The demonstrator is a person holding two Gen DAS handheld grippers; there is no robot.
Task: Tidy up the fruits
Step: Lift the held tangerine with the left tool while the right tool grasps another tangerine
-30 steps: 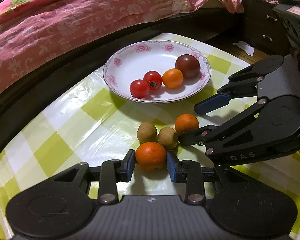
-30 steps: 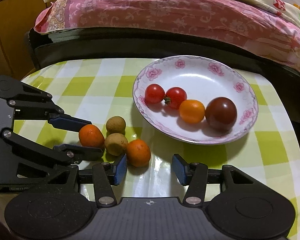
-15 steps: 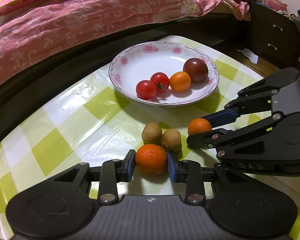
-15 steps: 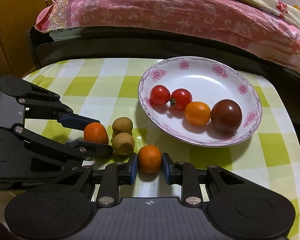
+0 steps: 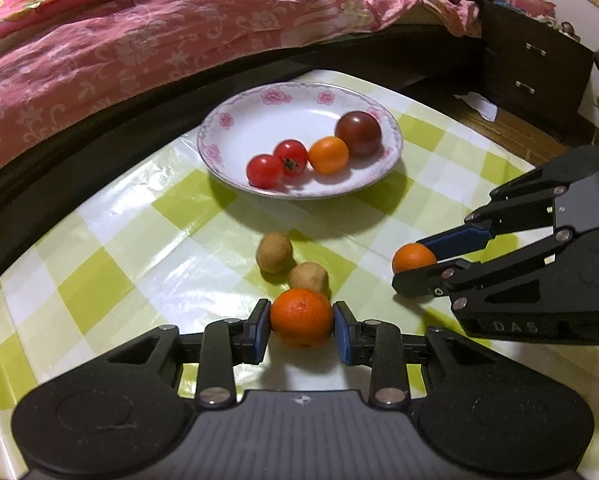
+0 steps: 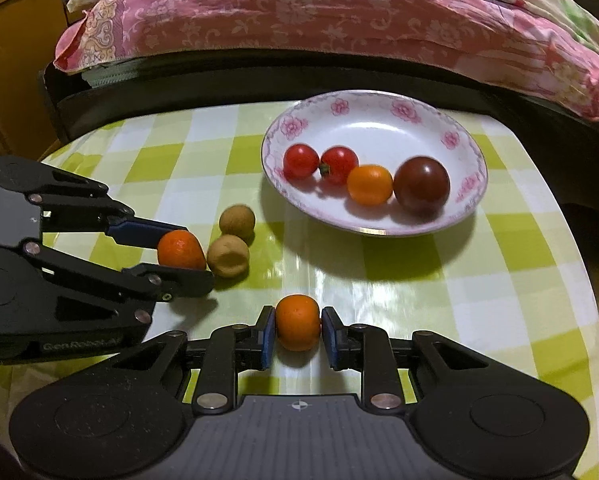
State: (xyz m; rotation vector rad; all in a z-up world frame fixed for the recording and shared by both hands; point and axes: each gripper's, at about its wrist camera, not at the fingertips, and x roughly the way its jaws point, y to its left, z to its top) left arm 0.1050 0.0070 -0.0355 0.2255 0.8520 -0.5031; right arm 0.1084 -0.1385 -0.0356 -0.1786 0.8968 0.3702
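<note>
Left gripper [image 5: 301, 327]: its fingers are closed on the larger orange [image 5: 302, 318], which is pinched at both sides by the blue pads, just as half a second ago; the fruit now appears raised slightly off the tabletop [image 5: 99, 280], though contact with the cloth cannot be ruled out.
Brown fruits: the two brown fruits [image 5: 274, 252] [image 5: 308, 277] are left on the tabletop, touching each other, with the nearer one just behind the larger orange.
Plate [image 5: 227, 136]: it is set beyond the loose fruit, near the bed [image 5: 139, 40], and already carries two red tomatoes [image 5: 264, 171] [image 5: 290, 157], an orange tomato [image 5: 328, 155] and a dark tomato [image 5: 358, 133].
Right gripper [image 6: 298, 330]: its fingers are clamped on the smaller orange [image 6: 298, 322]; a second ago they were spread beside it, so this grasp is newly made, and the fruit has since been carried away from the brown pair, well apart from them now.
Change: both oranges are now gripped, one per gripper, and only the brown pair is left untouched.
Meaning for the task: the pick-up stage is judged complete for the oranges; transfer to the plate is judged to come next, with free space seen on the plate's left half.
Risk: round, smooth fruit is likely to roll if released onto the sloped rim.
</note>
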